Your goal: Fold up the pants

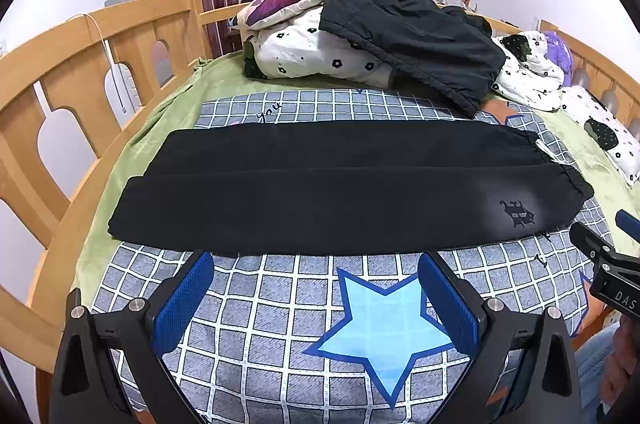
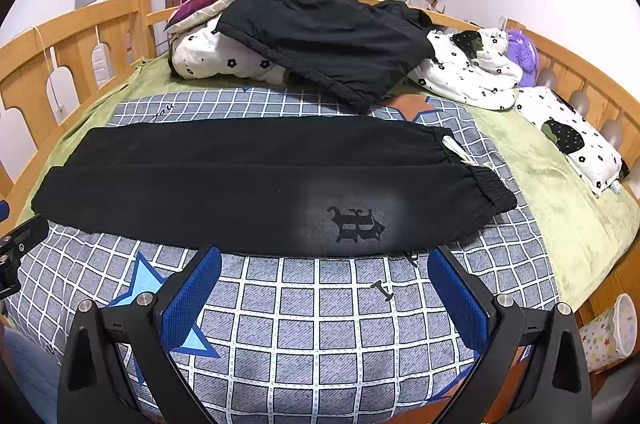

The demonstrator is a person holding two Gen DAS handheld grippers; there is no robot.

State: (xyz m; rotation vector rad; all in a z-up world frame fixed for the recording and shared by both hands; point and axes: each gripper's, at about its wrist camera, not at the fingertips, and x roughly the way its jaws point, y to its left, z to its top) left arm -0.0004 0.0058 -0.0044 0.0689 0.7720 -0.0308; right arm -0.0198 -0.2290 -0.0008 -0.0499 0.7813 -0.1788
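Left gripper (image 1: 316,298), right gripper (image 2: 324,294): blue-padded jaws spread wide, holding nothing, poised above grey checked blanket with blue star (image 1: 380,324). Just beyond fingertips: long black pants (image 1: 340,200) flat, one leg over other, waistband right. Far: dark crumpled jacket (image 1: 412,36) on white flower-print quilt (image 1: 304,52).

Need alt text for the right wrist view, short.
Black pants lie flat, legs side by side, across a checked blanket on a bed, waistband at right. The open right claw hovers just short of their near edge, empty.
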